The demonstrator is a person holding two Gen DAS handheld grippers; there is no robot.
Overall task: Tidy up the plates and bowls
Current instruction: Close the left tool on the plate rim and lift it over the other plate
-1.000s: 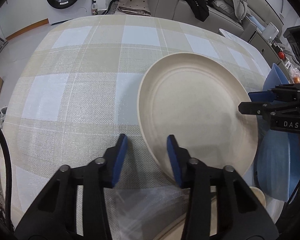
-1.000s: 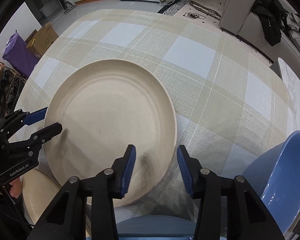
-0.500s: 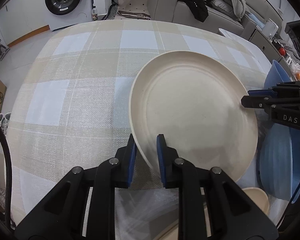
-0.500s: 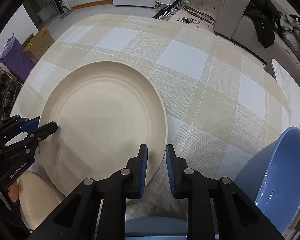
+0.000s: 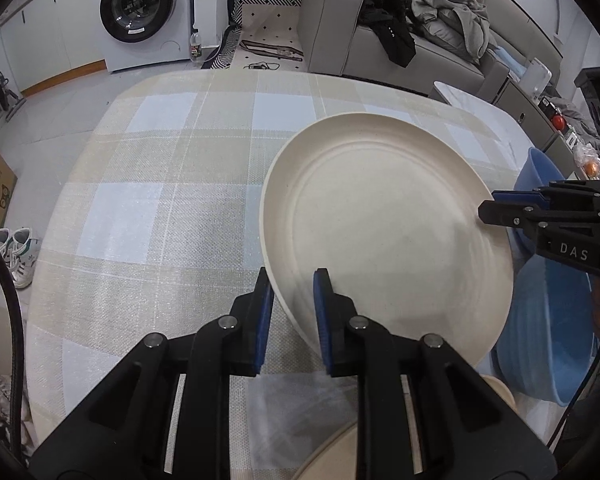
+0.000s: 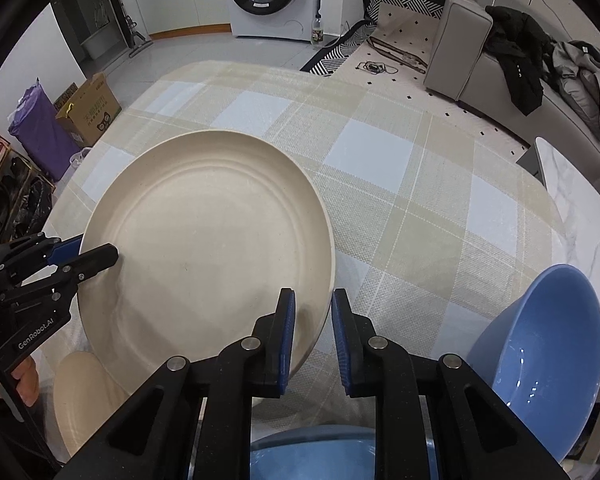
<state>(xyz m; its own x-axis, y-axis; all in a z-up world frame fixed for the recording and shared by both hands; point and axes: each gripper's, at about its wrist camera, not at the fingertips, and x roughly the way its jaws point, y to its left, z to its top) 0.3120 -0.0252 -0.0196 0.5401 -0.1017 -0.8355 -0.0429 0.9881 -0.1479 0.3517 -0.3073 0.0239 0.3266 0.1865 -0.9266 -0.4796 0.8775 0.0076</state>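
Right wrist only, blue bowl, possibly tilted

We can read "DAS" in pale letters on the black body of the right gripper seen from the left wrist, and "GenRobot.AI" on the black body of the left gripper seen from the right wrist.

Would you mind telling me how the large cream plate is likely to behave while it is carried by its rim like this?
The cream plate looks rigid: pinched at opposite edges by the left gripper and right gripper, it shows no sag. Its smooth rim seems slippery, so it may slide. Wide and shallow, it would probably tilt if one grip loosened.
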